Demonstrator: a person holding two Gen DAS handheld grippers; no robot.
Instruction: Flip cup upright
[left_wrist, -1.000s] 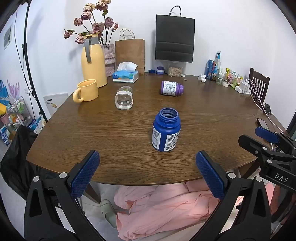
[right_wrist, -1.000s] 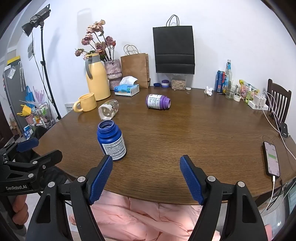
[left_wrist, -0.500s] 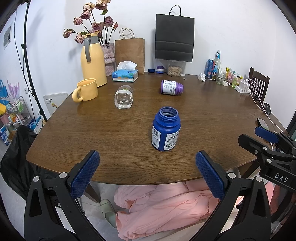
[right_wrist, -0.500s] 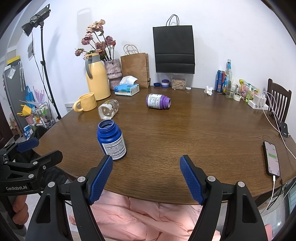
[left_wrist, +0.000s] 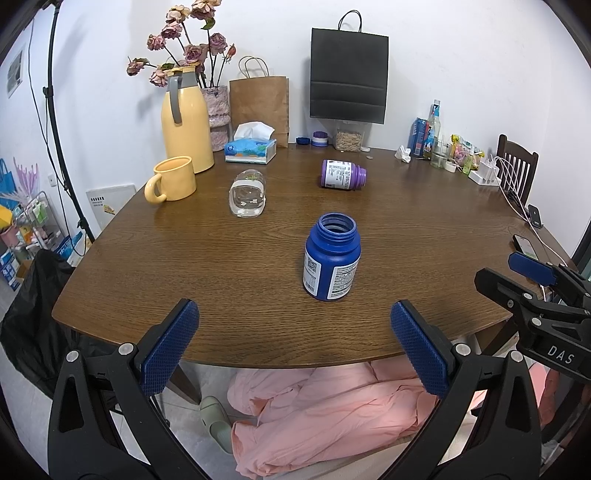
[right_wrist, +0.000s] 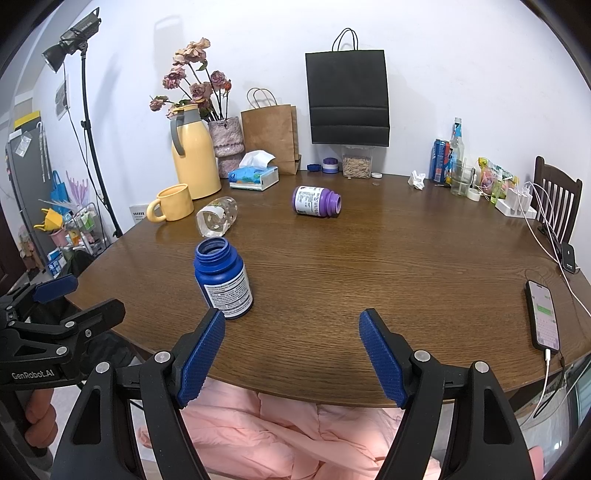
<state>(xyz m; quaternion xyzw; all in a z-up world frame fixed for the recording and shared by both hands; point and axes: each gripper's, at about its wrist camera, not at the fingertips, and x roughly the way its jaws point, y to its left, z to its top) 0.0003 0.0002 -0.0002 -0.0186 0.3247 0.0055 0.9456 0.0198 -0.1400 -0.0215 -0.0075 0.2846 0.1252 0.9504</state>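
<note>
A clear glass cup (left_wrist: 248, 194) (right_wrist: 217, 220) lies on its side on the brown table (left_wrist: 406, 236), its base toward the cameras, right of an upright yellow mug (left_wrist: 173, 180) (right_wrist: 172, 203). An open blue bottle (left_wrist: 331, 257) (right_wrist: 223, 278) stands upright near the front edge. A purple bottle (left_wrist: 342, 174) (right_wrist: 316, 202) lies on its side farther back. My left gripper (left_wrist: 293, 347) is open at the front edge, before the blue bottle, holding nothing. My right gripper (right_wrist: 291, 356) is open too, just right of the blue bottle, empty.
Along the back stand a yellow thermos (left_wrist: 186, 122), a vase of dried roses (left_wrist: 218, 114), a tissue box (left_wrist: 251, 149), paper bags (left_wrist: 349, 75) and small jars. Bottles, a glass and chargers crowd the far right; a phone (right_wrist: 543, 314) lies at the right edge. Pink fabric (left_wrist: 332, 410) lies below the table.
</note>
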